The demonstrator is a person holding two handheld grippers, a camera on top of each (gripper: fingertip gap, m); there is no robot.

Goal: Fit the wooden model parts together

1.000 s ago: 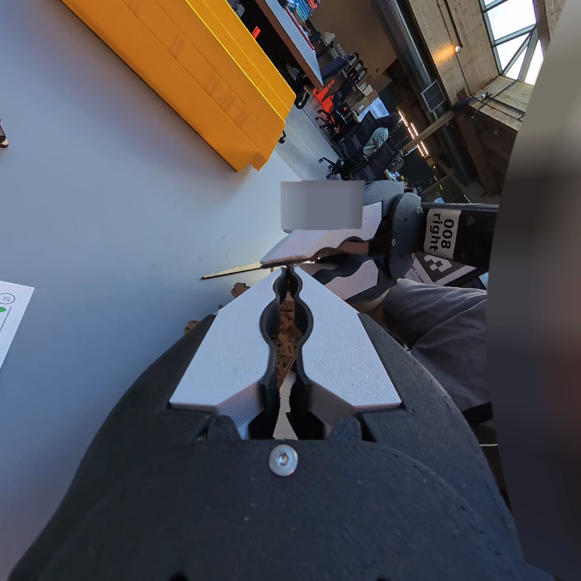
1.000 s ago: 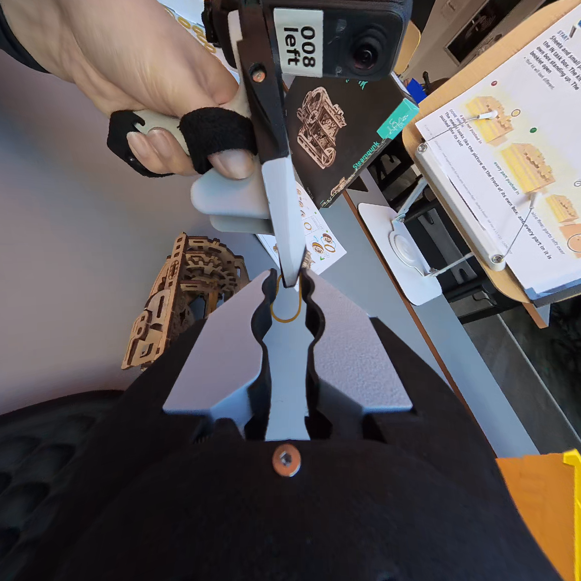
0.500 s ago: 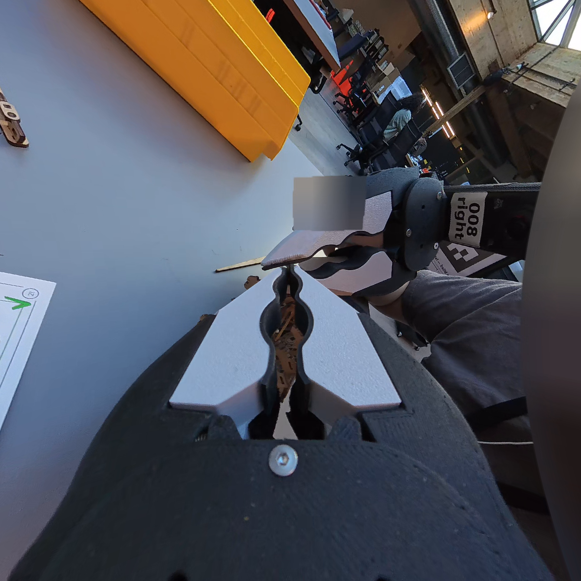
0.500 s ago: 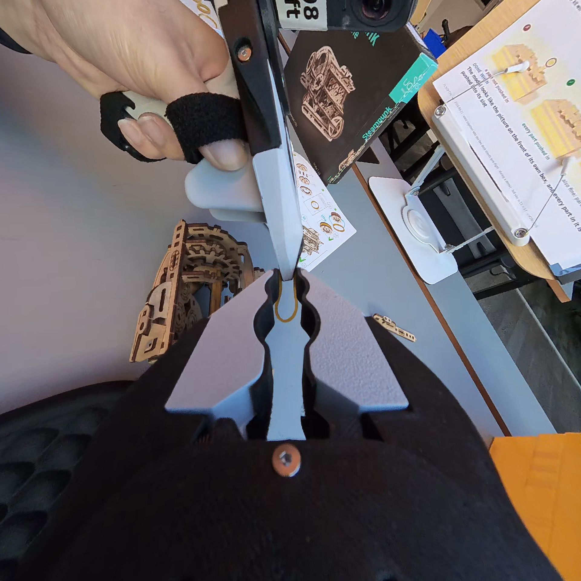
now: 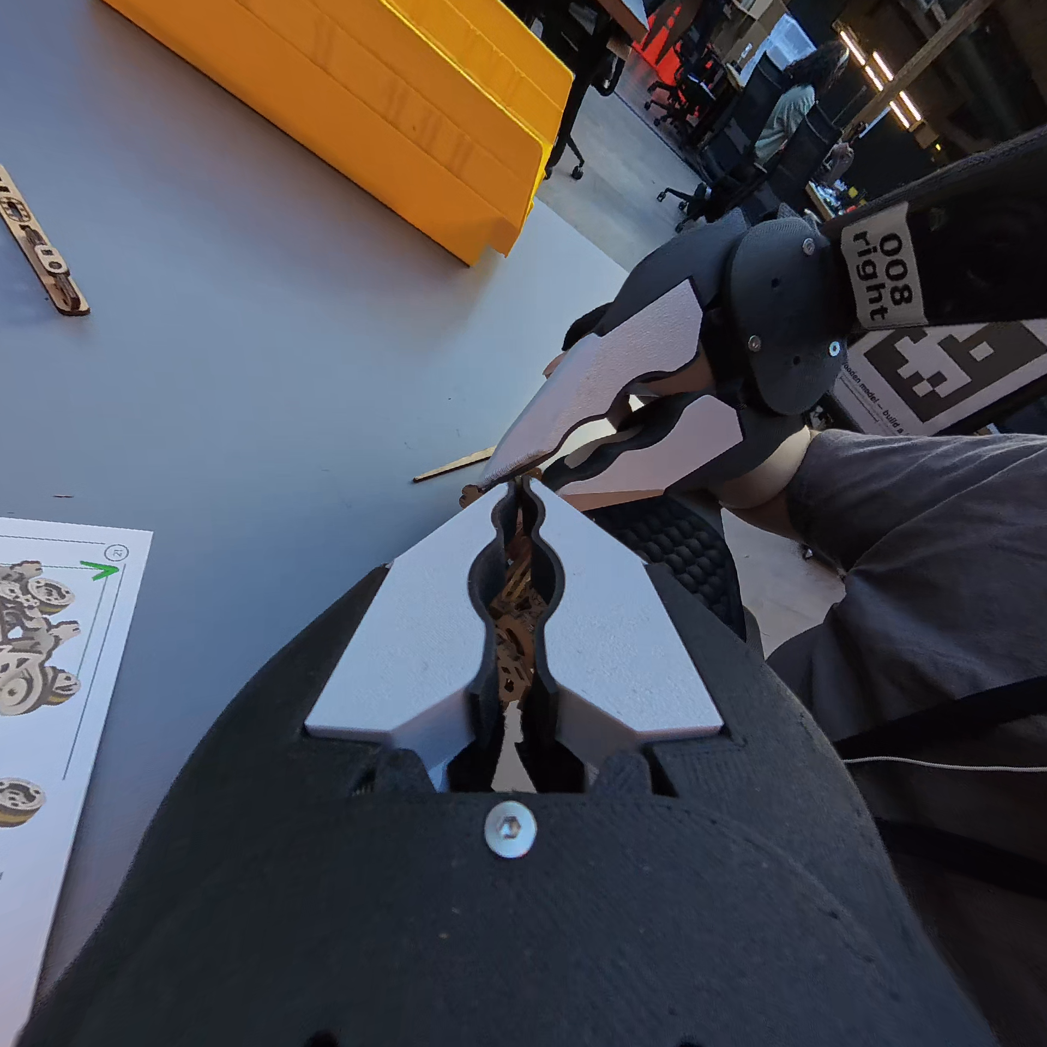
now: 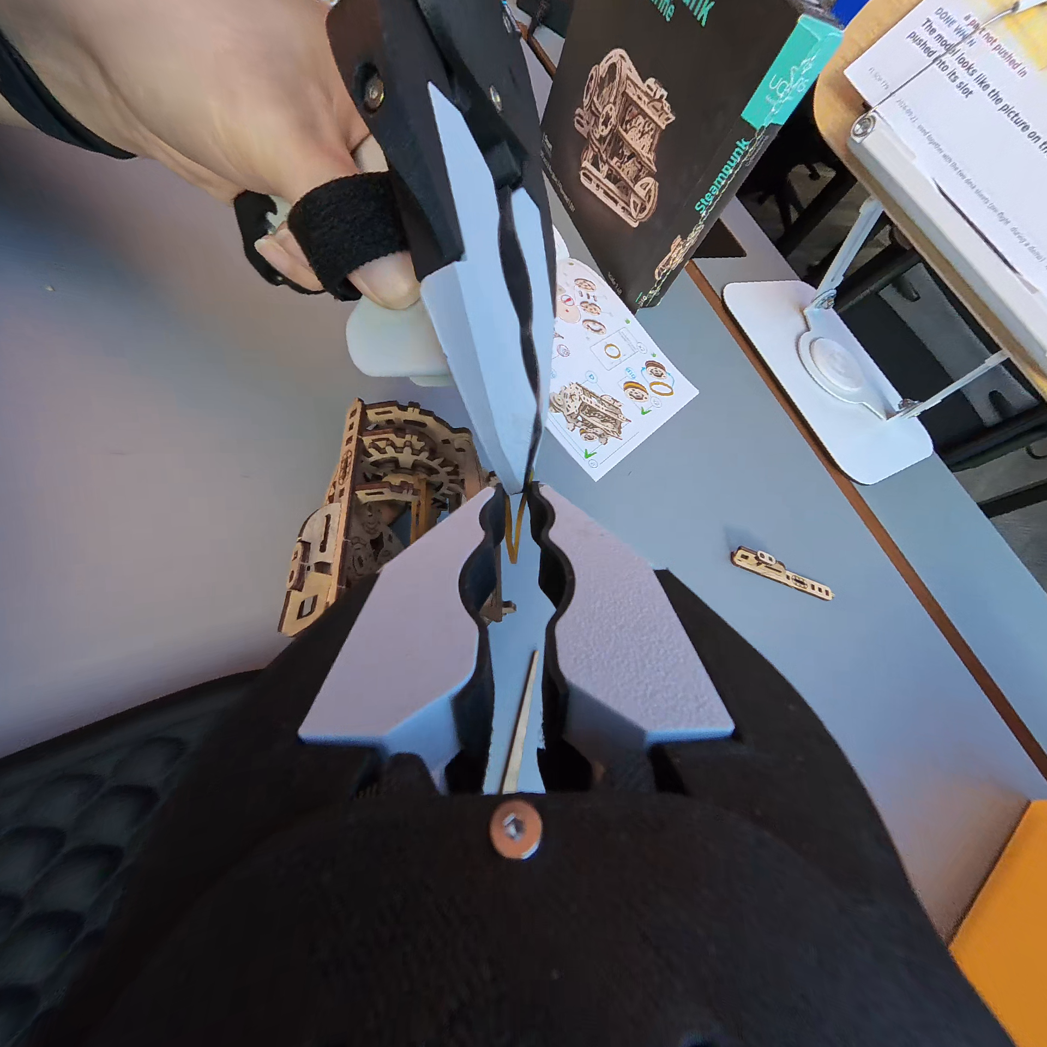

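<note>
Meeting tip to tip above grey table [image 6: 736, 510]: left gripper [image 6: 524, 479], right gripper [image 6: 515, 498].
- Left gripper: jaws closed, pinching yellow rubber band [image 6: 513, 530] at its tips.
- Right gripper: jaws narrowly apart; band loop hangs between its pads; contact cannot be told.
- Wooden model [image 6: 368, 510]: on table, just left of both tips.
- Loose wooden strip [image 6: 782, 573]: on table, right.
- Instruction sheet [image 6: 617, 391], model box [image 6: 651, 141]: behind.
- Yellow bin [image 5: 368, 102]: far table edge.
</note>
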